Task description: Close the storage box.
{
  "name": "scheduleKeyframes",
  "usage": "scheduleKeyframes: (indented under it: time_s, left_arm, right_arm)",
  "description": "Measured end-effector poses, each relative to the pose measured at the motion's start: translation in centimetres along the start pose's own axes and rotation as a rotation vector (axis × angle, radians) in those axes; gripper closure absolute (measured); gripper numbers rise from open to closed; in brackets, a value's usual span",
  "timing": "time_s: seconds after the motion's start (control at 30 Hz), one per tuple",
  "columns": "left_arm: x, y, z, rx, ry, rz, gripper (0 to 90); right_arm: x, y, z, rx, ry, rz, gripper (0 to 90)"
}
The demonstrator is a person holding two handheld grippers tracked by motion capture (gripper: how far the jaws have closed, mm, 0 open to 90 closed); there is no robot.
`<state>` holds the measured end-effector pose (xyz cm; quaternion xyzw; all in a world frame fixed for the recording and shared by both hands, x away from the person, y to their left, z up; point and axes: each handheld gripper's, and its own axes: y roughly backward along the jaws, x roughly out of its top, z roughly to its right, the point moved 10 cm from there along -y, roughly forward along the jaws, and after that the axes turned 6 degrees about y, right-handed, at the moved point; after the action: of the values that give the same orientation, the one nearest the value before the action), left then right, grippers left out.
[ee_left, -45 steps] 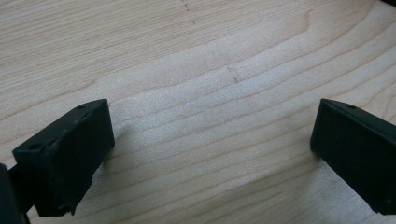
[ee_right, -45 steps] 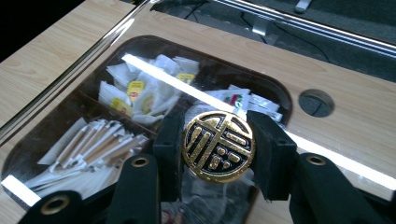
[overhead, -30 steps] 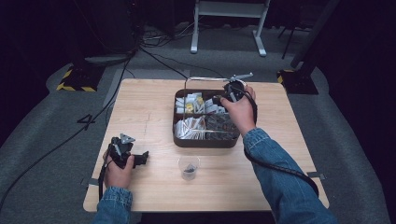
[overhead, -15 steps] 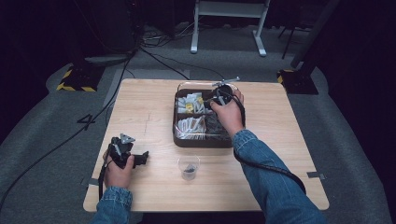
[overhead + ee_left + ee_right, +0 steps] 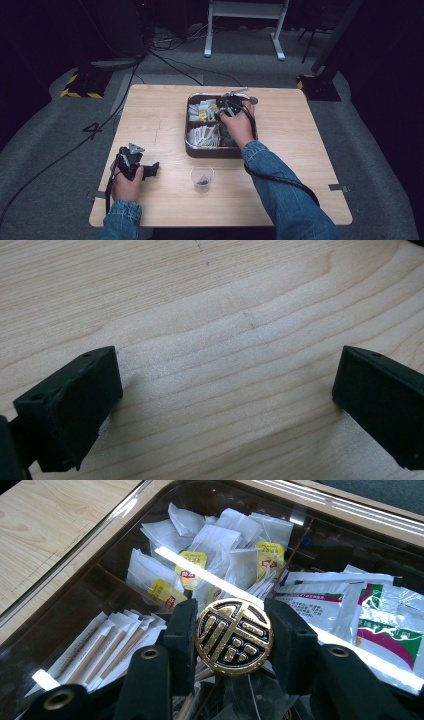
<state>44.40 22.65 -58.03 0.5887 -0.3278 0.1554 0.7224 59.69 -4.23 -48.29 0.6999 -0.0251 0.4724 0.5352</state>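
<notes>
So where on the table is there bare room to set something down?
Bare wood lies left of the box, between it and the left gripper, and right of it to the table edge. It is crowded around the box and the cup before it.

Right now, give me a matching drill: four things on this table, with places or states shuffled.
1. left hand-held gripper
2. gold knob
3. clear cup
4. tea bags

A. inside the box
B. open, over bare table
C. standing on the table, on the person's side of the box
D. clamped by the right hand-held gripper

Pairs: 1-B, 2-D, 3-C, 4-A
</notes>
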Motion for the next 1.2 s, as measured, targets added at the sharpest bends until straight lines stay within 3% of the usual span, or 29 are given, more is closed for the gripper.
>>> scheduleKeyframes:
  time_s: [1.2]
  left_arm:
    - [0.0, 0.0, 0.0, 0.0, 0.0, 0.0, 0.1]
  right_arm:
    - [-1.0, -1.6, 0.2, 0.007, -0.012, -0.024, 58.6]
